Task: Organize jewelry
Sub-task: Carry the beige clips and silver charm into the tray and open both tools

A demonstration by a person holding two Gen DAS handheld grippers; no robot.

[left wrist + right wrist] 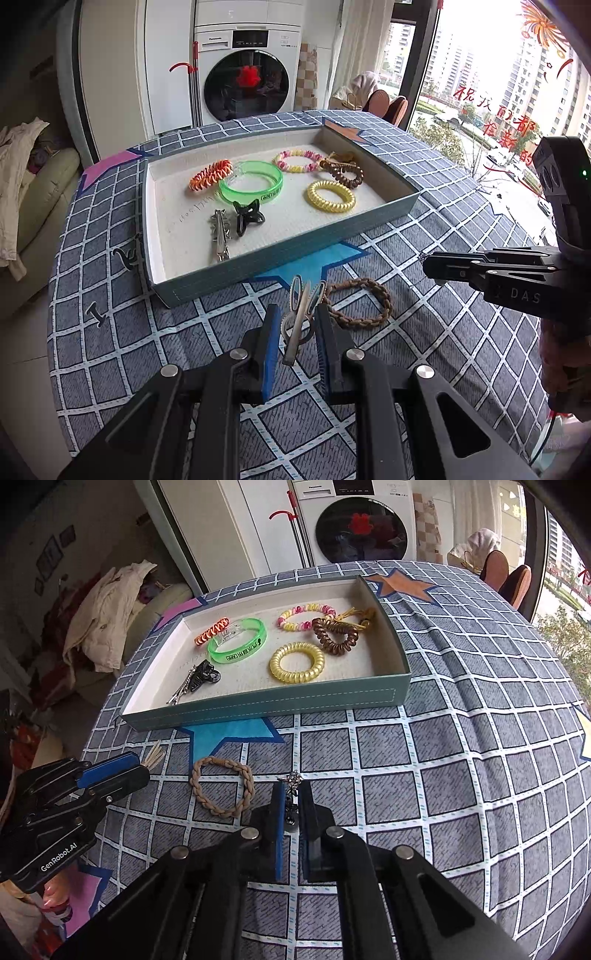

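A shallow teal tray point(280, 258) point(266, 703) on the checked tablecloth holds coil hair ties, a green bangle point(251, 181) point(238, 640), a bead bracelet and two hair clips. My left gripper point(295, 314) is shut on a beige and silver hair clip point(301, 314) just in front of the tray; the clip's tip shows in the right wrist view point(155, 757). My right gripper point(291, 794) is shut on a small dark metal ornament point(292, 786), to the right of a brown braided band point(360, 302) point(223, 788) lying on the cloth.
A blue star patch point(314, 264) point(232, 731) lies in front of the tray. The table's edge drops off at left towards a sofa with clothes point(107, 620). A washing machine point(245, 70) stands behind the table, and a window is at right.
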